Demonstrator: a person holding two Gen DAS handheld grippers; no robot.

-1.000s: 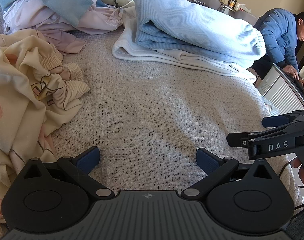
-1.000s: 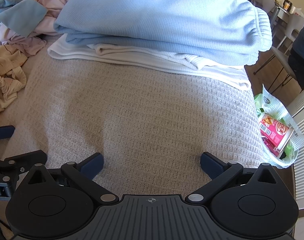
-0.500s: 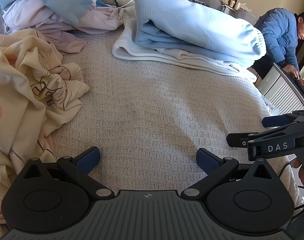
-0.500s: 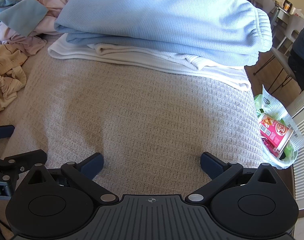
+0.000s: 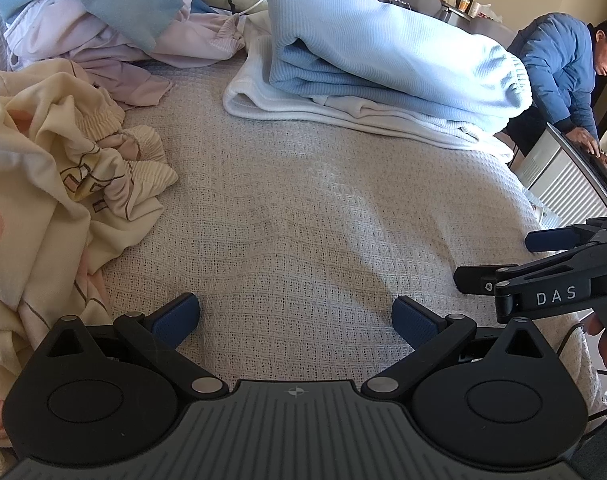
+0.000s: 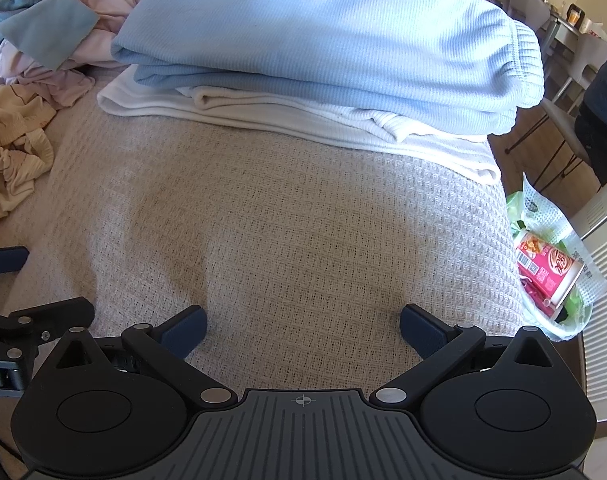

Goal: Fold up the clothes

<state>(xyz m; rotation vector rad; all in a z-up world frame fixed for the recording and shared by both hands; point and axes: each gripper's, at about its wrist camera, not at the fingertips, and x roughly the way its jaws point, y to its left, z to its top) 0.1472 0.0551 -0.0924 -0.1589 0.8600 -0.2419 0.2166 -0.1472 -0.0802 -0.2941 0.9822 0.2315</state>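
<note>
Left claw (image 5: 295, 312): jaws apart, empty, low over the bed (image 5: 303, 208). Unmoved over the last second.
Right claw (image 6: 301, 322): jaws apart, empty, beside the left one. Likewise unmoved.
Bed: bare patch ahead of both claws, free for folding.
Cream garment (image 5: 55, 168): crumpled, just left of the left claw; likely next to fold.
Pink and blue heap (image 5: 95, 20): unfolded, far left corner.
Blue stack (image 6: 323, 40): folded, on a white layer (image 6: 303, 120), far side.
Change: none seen; a pause between items, no garment yet picked.
</note>
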